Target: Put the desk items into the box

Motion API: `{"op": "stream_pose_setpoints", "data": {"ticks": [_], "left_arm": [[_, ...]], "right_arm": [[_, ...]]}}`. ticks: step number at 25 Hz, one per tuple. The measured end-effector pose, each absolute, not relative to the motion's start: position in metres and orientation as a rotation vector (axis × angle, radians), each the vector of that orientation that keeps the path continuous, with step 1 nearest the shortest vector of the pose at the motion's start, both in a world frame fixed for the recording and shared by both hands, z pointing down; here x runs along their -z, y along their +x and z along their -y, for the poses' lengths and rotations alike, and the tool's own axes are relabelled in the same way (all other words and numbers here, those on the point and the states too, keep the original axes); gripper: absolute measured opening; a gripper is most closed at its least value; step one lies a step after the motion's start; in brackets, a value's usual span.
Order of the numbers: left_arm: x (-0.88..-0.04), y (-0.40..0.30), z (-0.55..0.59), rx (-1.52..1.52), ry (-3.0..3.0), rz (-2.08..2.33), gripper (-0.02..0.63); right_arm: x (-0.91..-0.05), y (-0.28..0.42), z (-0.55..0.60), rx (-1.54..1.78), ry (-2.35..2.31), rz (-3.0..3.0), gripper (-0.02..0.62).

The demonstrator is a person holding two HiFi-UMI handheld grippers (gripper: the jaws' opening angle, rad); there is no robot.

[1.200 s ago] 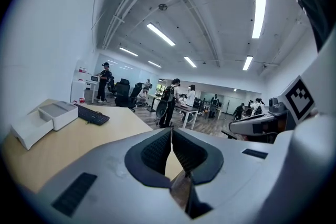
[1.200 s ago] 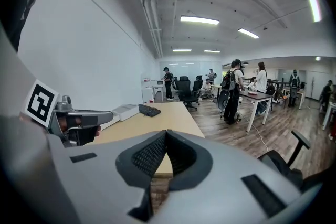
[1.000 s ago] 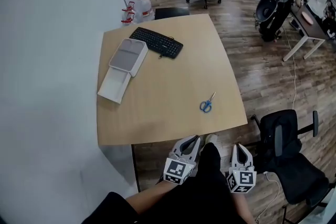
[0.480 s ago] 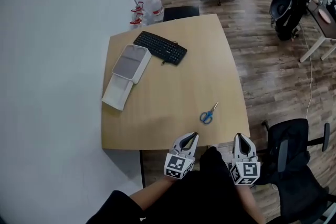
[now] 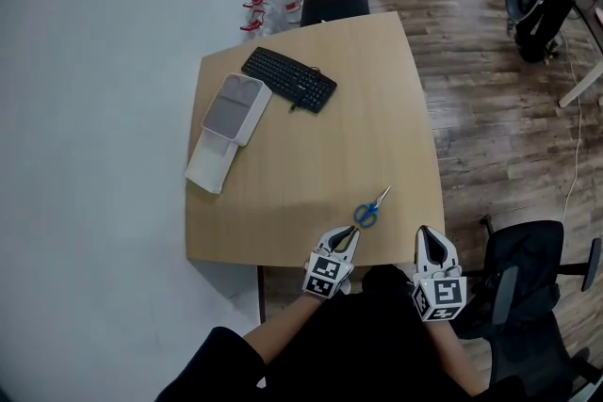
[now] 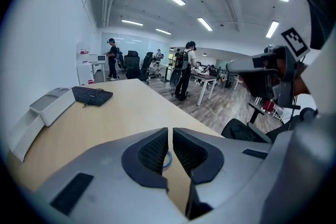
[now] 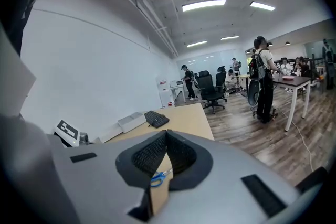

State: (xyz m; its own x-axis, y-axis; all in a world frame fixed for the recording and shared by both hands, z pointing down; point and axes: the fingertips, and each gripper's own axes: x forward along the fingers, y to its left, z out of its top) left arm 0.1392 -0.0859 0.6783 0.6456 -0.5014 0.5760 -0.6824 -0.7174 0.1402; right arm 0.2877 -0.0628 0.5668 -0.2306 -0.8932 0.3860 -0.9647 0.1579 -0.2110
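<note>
Blue-handled scissors (image 5: 368, 210) lie near the table's front edge, a little right of centre; their blue loops show just past the tips in the left gripper view (image 6: 167, 160) and the right gripper view (image 7: 159, 177). A white box (image 5: 236, 106) with a grey inside rests on its white lid (image 5: 211, 162) at the table's left edge. My left gripper (image 5: 347, 235) is shut and empty, its tips at the front edge just short of the scissors. My right gripper (image 5: 424, 233) is shut and empty, off the table's front right corner.
A black keyboard (image 5: 288, 78) lies at the back of the wooden table (image 5: 311, 155), beside the box. A white wall runs along the left. A black office chair (image 5: 528, 278) stands at my right, another chair (image 5: 332, 7) behind the table. People stand and sit in the distance.
The view has closed in on the table. Both grippers have moved forward: the left one now reaches the front edge beside the scissors. Both stay shut.
</note>
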Motion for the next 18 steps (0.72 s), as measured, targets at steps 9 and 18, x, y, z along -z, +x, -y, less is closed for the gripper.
{"op": "stream_pose_setpoints", "data": {"ticks": [9, 18], "left_arm": [[-0.760, 0.162, 0.104, -0.960, 2.361, 0.822, 0.107], [-0.840, 0.166, 0.112, -1.166, 2.213, 0.760, 0.109]], "right_arm": [[-0.588, 0.315, 0.084, -0.652, 1.719, 2.278, 0.060], [-0.592, 0.334, 0.097, -0.663, 1.715, 2.238, 0.060]]}}
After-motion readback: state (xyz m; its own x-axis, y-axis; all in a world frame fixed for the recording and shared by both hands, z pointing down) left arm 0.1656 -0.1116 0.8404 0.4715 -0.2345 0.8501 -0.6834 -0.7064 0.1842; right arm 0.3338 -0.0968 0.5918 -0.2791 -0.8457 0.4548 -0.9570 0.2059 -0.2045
